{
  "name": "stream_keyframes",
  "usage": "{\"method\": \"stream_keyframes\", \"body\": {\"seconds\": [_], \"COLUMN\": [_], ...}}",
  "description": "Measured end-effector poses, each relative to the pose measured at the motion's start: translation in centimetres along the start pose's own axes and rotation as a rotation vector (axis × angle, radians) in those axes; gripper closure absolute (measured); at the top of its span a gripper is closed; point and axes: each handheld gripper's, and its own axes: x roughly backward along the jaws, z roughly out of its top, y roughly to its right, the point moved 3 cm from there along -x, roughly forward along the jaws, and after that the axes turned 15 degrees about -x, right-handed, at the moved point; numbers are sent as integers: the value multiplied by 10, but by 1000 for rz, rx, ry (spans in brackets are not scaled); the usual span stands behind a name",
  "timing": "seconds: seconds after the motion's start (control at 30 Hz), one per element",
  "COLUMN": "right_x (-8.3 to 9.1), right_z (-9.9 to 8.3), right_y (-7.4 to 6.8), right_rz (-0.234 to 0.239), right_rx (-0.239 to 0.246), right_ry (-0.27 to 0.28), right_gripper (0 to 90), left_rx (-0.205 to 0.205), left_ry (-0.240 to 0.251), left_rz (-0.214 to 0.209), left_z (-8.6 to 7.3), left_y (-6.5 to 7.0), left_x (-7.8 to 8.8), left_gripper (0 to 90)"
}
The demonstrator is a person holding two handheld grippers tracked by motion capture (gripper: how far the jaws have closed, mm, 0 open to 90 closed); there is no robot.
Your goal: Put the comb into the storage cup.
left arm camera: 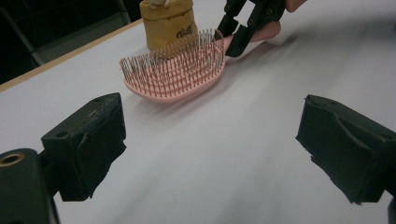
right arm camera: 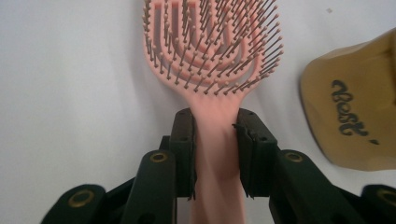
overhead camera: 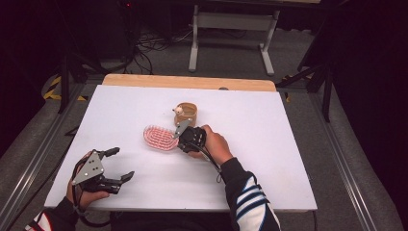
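Observation:
A pink hairbrush lies bristles-up near the middle of the white table. Its handle sits clamped between the pads of my right gripper, which is shut on it; the same gripper grips the handle from the far side in the left gripper view, beside the brush head. Just behind the brush stands a tan cup-shaped container with dark lettering. My left gripper rests at the table's front left, jaws wide apart with nothing between its pads.
A wooden strip edges the table's far side. Beyond it stands a grey frame with cables on the floor. Metal rails run along both sides of the table.

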Motion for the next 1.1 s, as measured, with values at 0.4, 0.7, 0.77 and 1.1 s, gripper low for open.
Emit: {"method": "stream_keyframes", "body": {"seconds": [0.4, 0.7, 0.77, 1.1], "right_x": [26, 36, 45, 70], "right_z": [-4, -9, -9, -21], "right_y": [-5, -17, -22, -25], "right_rz": [-82, -101, -110, -158], "right_rx": [-48, -44, -44, -76], "right_ry": [235, 307, 353, 455], "right_gripper": [700, 700, 700, 700], "left_rx": [14, 16, 22, 12], "left_ry": [1, -2, -3, -7], "left_rz": [15, 12, 14, -8], "left_z": [0, 1, 1, 3], "left_y": [-2, 0, 0, 4], "left_x": [1, 1, 1, -2], "left_gripper": [91, 96, 96, 97]}}
